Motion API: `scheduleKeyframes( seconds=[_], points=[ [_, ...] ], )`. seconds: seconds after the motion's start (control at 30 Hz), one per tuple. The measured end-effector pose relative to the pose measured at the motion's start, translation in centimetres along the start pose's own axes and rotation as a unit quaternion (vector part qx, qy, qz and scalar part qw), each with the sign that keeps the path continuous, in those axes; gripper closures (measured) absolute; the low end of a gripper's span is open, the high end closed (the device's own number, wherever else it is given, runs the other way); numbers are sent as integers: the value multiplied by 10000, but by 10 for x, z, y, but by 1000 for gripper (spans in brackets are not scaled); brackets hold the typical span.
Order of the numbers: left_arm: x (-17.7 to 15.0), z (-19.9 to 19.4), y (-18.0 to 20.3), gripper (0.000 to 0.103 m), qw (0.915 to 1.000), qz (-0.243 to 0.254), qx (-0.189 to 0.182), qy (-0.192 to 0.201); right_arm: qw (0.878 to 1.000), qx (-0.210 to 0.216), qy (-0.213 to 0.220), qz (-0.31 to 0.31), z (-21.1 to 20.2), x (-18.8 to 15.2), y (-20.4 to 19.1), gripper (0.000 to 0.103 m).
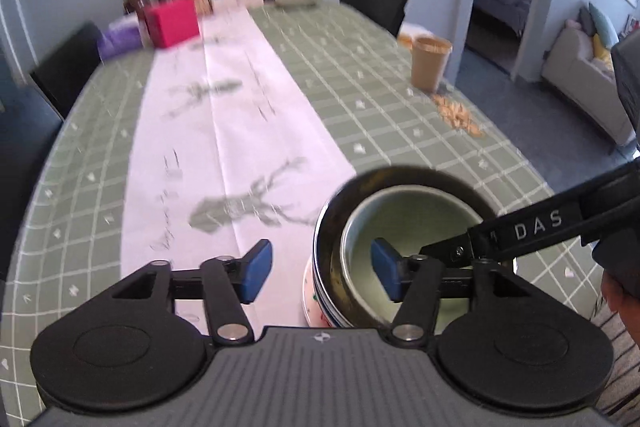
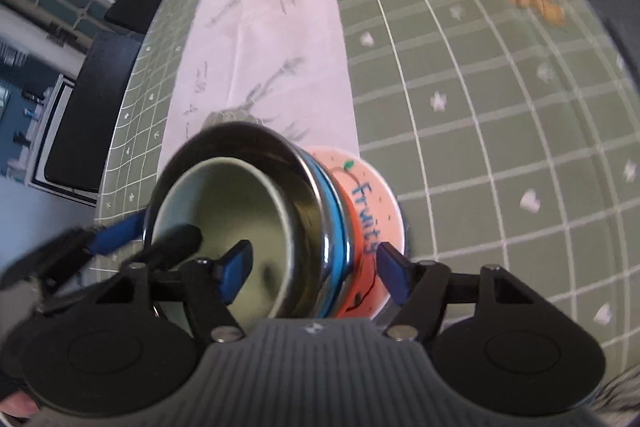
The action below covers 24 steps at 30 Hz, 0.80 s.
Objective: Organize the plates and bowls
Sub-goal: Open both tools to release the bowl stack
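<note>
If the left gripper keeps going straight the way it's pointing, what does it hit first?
Most likely the near rim of the stacked bowls: the left gripper stands open astride it, one fingertip inside the pale green bowl. Depth is uncertain; it could meet the tablecloth.

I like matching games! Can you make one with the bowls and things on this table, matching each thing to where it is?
Things:
1. pale green ceramic bowl
2. shiny steel bowl
3. pink bowl with the word fruity
4. tan paper cup

Places:
A. bottom of the stack
B. beside spilled crumbs
C. innermost, on top
D. around the green bowl

Pairs: 1-C, 2-D, 3-A, 4-B
</note>
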<state>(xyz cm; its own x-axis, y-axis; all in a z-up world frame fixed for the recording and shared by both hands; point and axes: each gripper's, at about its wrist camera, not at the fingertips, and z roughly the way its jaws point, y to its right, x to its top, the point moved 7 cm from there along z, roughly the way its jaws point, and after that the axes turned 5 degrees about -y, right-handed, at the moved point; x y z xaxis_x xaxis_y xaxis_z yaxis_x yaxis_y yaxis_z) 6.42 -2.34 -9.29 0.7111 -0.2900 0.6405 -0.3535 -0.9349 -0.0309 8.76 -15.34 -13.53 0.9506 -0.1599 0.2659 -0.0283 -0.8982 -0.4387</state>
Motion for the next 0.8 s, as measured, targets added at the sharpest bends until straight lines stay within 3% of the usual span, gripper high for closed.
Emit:
scheduleKeyframes(
  seconds=[0.1, 0.2, 0.3, 0.37, 0.57, 0.8],
  points=[
    [-4, -21, 4, 20, 9987, 22, 199, 467, 9988, -46, 480, -29, -23, -8, 2, 23],
    [-13, -38, 14, 17, 9964, 239, 311, 748, 9966, -8, 820, 15, -45, -27, 4, 21],
    [-29, -50, 22, 16, 9970, 113, 161, 751, 9929, -88, 1183, 46, -64, -57, 4, 18],
    [-42, -55, 26, 16, 9975, 27, 259, 658, 9900, -178, 1392, 147, -71, -76, 5, 17],
    [-71, -72, 36, 16, 9966, -255, 266, 732, 9766, -1137, 1826, -1, -71, -113, 8, 17],
    [-86, -72, 44, 13, 9936, -517, 541, 843, 9659, -1708, 1900, -429, -68, -130, 3, 17]
  ],
)
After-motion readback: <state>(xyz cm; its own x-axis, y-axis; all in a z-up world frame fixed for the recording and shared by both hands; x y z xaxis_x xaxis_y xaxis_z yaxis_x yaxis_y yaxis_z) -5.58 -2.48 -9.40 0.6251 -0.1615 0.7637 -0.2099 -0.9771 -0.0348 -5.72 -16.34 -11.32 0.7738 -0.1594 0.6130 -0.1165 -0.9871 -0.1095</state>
